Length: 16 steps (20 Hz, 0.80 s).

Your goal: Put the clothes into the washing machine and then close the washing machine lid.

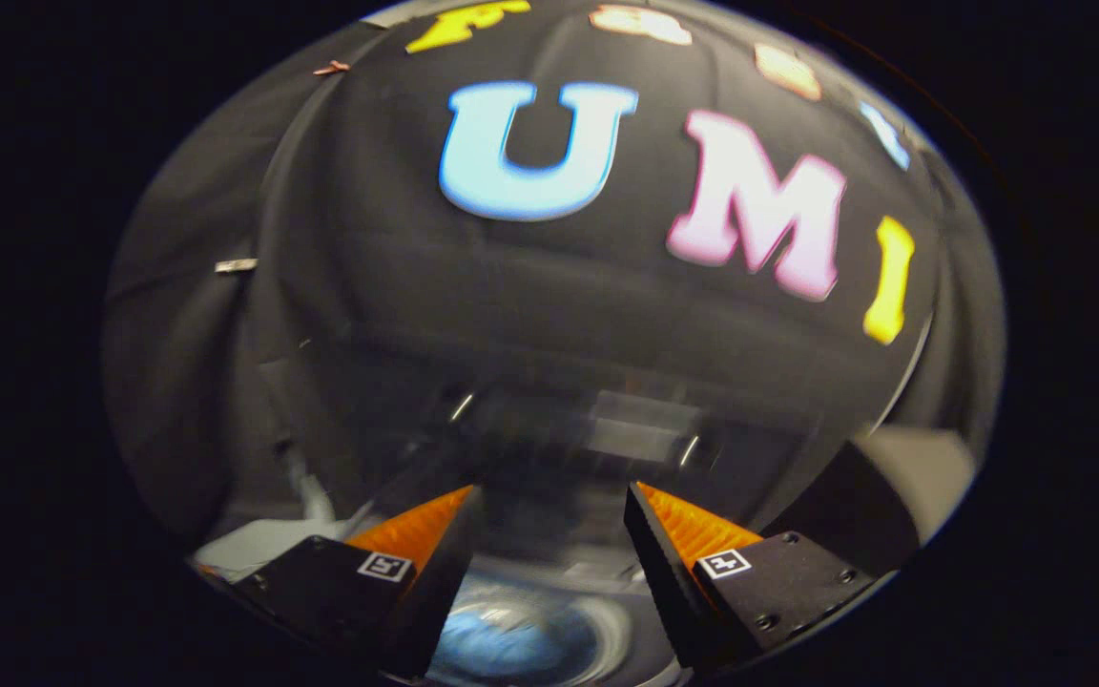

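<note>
So the washing machine (549, 630) is sitting right under the gripper (549, 520), and you're looking down past the fingers into the round drum opening. There's a bluish bundle down in the drum (502, 649) that I'd guess is the clothes, though it's too blurry to swear to. It lies below and slightly toward the left finger, not between the fingertips.

Just ahead of the fingers there's a dark, see-through panel with a few glints on it (635, 429). My guess is that's the raised lid, standing up beyond the drum opening, but the whole patch is smeared and I can't make out its edge or a handle.

That's really the relation that matters: if the clothes are in, the remaining job is the lid, and the lid is forward and above the drum from where the gripper hangs. It would need to go out and over the lid's top edge, then bring it down toward the opening.

The gripper itself is spread wide, fingers well apart, with nothing held and nothing touching either pad that I can see. The drum shows straight through the gap between them.

Off to either side there are pale bits of the machine's top or casing (922, 468), and behind all that is just the black cloth wall of the booth (368, 315).
</note>
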Available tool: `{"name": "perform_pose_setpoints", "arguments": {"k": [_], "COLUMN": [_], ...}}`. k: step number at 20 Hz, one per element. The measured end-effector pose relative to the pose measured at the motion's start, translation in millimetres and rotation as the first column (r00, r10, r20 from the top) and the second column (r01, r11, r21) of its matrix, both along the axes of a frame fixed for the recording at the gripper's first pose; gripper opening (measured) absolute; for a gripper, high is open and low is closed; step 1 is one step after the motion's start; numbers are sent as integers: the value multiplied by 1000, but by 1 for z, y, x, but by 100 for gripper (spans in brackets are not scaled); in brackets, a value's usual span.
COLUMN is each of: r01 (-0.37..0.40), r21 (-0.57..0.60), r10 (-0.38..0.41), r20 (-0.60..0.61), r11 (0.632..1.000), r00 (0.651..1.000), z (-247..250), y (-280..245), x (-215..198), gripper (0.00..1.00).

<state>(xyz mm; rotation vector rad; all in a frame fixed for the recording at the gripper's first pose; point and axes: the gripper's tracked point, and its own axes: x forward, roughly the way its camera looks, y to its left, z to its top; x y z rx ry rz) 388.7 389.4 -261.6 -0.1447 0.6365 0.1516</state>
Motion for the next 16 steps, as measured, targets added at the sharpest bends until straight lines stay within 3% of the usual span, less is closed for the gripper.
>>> {"name": "perform_pose_setpoints", "arguments": {"k": [1, 2, 4, 7, 9, 11, 16], "r01": [87, 120, 59, -25, -27, -25, 27], "r21": [106, 162, 114, 72, 60, 71, 30], "r10": [-73, -94, -50, 14, 10, -1, -37], "r20": [-123, -160, -80, 150, 261, 339, 384], "r11": [991, 979, 992, 997, 998, 997, 999], "r00": [990, 983, 996, 989, 965, 941, 923], "z": [-25, -42, -37, 30, 80, 123, 147], "y": [-2, 4, 4, 7, 13, 25, 25], "x": [-19, -22, -17, 1, 23, 48, 94], "gripper": [92, 92, 88, 92, 100, 99, 99]}}
